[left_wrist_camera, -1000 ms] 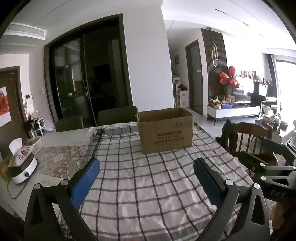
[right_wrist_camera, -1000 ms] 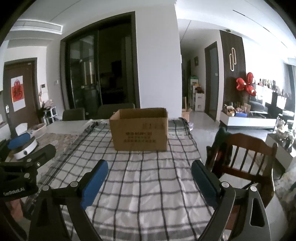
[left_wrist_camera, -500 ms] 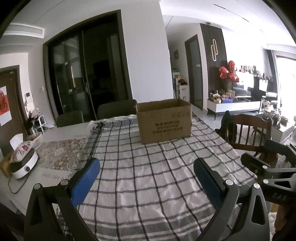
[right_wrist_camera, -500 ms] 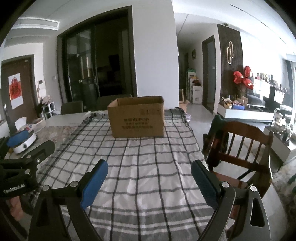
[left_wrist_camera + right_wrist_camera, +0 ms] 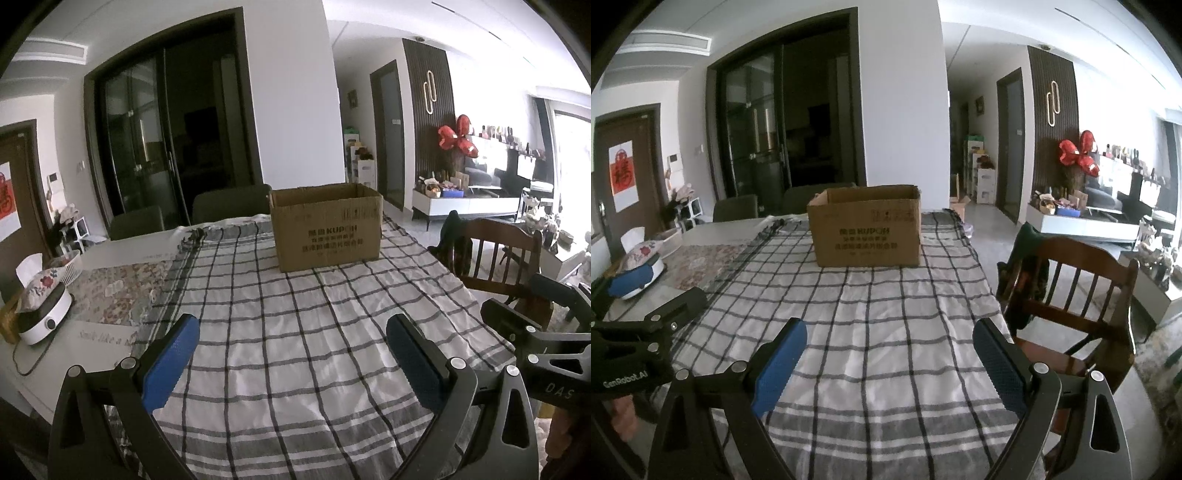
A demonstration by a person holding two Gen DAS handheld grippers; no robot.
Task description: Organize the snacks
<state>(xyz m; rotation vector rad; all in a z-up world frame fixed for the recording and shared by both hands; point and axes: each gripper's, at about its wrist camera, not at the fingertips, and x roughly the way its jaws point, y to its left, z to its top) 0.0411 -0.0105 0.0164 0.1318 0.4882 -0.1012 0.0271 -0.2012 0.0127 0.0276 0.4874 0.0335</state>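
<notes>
Cardboard box (image 5: 327, 228) sits open-topped at the far end of the checked cloth (image 5: 295, 332) on the table, contents hidden; left gripper (image 5: 293, 363) and right gripper (image 5: 886, 363) hover nearer, jaws wide apart, empty

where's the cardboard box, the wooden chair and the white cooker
cardboard box (image 5: 327, 234), left wrist view, printed front face
wooden chair (image 5: 1082, 254), right wrist view, top rail of backrest
white cooker (image 5: 44, 319), left wrist view, white base

Cardboard box (image 5: 327, 227) on tabletop (image 5: 295, 332), ahead of left hand-held gripper (image 5: 291, 363); wooden chair (image 5: 502, 258) right; cooker (image 5: 42, 314) left.
</notes>
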